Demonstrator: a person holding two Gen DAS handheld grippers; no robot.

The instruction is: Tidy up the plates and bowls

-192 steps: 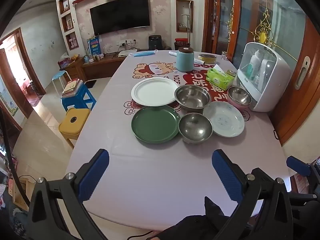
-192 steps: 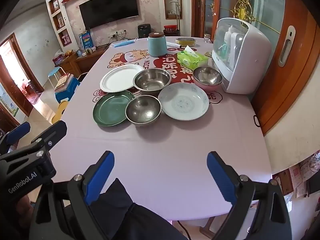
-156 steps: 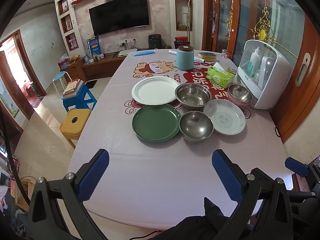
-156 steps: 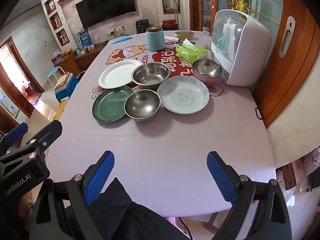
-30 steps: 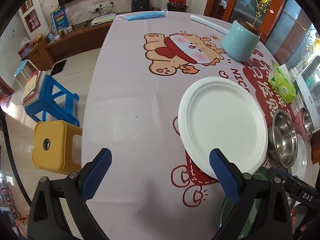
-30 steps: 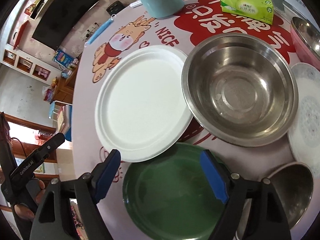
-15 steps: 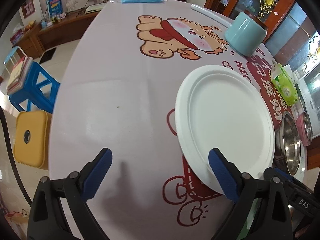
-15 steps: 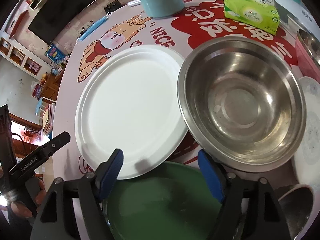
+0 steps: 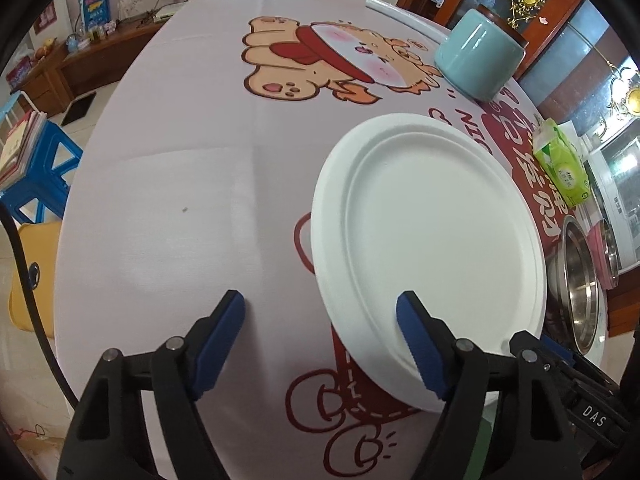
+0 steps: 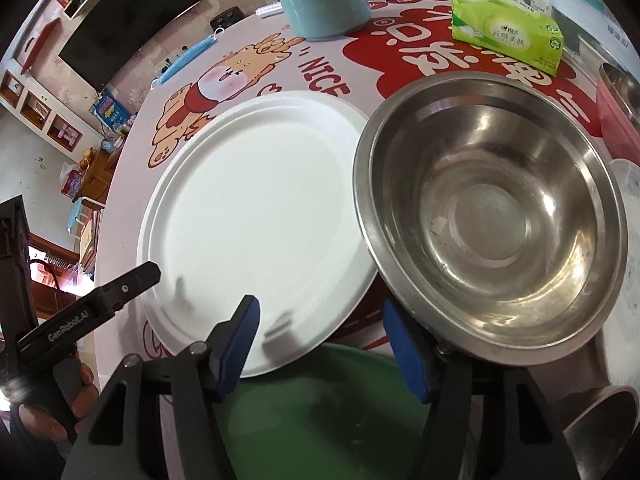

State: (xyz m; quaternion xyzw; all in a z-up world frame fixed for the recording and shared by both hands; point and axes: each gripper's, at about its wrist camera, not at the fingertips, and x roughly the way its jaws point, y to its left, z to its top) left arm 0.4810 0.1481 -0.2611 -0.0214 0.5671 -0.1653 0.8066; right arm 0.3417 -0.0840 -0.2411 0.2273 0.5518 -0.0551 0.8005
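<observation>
White plate (image 9: 432, 236) rim sits between the closing left gripper (image 9: 320, 340) fingers, not yet pinched, likely for lifting. Right gripper (image 10: 320, 348) jaws, also closing, straddle its near edge over the green plate (image 10: 320, 412); steel bowl (image 10: 492, 216) beyond the right finger.

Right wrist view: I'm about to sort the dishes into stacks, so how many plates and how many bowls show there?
Plates: 3 (white plate, green plate, pale plate cut off at the right edge)
Bowls: 3 (large steel bowl, small steel bowl, pink bowl)
Total: 6
</observation>
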